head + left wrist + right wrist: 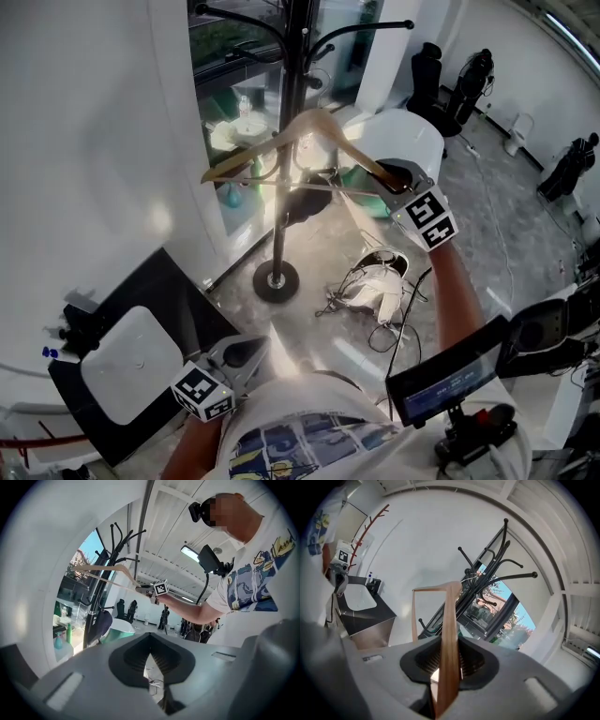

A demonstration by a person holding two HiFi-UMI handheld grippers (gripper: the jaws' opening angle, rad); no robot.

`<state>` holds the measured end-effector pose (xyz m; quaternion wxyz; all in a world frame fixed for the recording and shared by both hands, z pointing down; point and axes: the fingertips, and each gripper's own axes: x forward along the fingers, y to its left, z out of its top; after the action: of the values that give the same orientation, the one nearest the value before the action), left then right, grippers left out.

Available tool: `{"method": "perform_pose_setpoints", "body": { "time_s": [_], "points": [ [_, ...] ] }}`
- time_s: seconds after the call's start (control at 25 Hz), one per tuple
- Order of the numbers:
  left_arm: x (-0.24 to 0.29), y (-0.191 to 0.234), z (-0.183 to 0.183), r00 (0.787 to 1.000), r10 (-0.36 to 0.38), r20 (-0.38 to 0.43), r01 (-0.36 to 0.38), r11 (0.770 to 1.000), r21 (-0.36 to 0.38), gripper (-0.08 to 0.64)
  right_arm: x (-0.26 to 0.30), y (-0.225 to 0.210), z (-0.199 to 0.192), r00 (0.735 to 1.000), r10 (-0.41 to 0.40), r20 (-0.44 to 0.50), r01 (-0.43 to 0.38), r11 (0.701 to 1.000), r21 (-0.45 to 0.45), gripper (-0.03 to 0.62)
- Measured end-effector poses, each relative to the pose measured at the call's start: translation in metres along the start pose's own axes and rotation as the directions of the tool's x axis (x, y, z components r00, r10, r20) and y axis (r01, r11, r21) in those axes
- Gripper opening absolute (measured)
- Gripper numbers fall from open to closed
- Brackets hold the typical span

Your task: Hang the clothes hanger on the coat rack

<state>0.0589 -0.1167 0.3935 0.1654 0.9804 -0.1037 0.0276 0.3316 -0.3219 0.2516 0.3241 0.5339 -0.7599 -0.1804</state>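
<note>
Window-side stands the coat rack (281, 216). Your right hand-held gripper (386, 178) clamps the clothes hanger (253, 155) by one end, likely for reach toward the rack. Your left hand-held gripper (248, 352) is closed, empty.

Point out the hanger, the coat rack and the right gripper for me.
hanger (258, 147), head view, on its free wooden arm.
coat rack (296, 56), head view, on the upper pole.
right gripper (386, 178), head view, between its fingertips, shut on the hanger.

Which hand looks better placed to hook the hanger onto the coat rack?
Right. The right tool grips the wooden hanger up beside the coat rack; the left tool hangs low and empty.
</note>
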Motion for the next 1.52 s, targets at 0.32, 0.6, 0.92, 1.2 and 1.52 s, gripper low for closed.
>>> {"method": "perform_pose_setpoints", "body": {
  "time_s": [0.32, 0.6, 0.92, 1.2, 1.52],
  "points": [
    [0.046, 0.019, 0.009, 0.997, 0.08, 0.004, -0.08, 0.997, 0.0, 0.002, 0.054, -0.016, -0.027, 0.995, 0.086, 0.052, -0.083, 0.995, -0.055, 0.087],
    [0.064, 0.021, 0.009, 0.988, 0.152, 0.023, -0.152, 0.988, -0.005, 0.002, 0.078, -0.016, -0.031, 0.983, 0.123, 0.137, -0.109, 0.988, -0.107, 0.089],
    [0.085, 0.027, 0.011, 0.977, 0.214, 0.017, -0.214, 0.977, -0.013, 0.002, 0.099, -0.023, -0.04, 0.968, 0.13, 0.213, -0.097, 0.983, -0.156, 0.091],
    [0.093, 0.027, 0.014, 0.972, 0.235, 0.004, -0.235, 0.972, -0.008, 0.002, 0.108, -0.03, -0.047, 0.965, 0.089, 0.248, -0.048, 0.985, -0.165, 0.086],
    [0.089, 0.025, 0.009, 0.969, 0.245, -0.023, -0.245, 0.969, -0.019, 0.002, 0.104, -0.038, -0.074, 0.974, 0.017, 0.227, 0.007, 0.994, -0.105, 0.107]
  ]
}}
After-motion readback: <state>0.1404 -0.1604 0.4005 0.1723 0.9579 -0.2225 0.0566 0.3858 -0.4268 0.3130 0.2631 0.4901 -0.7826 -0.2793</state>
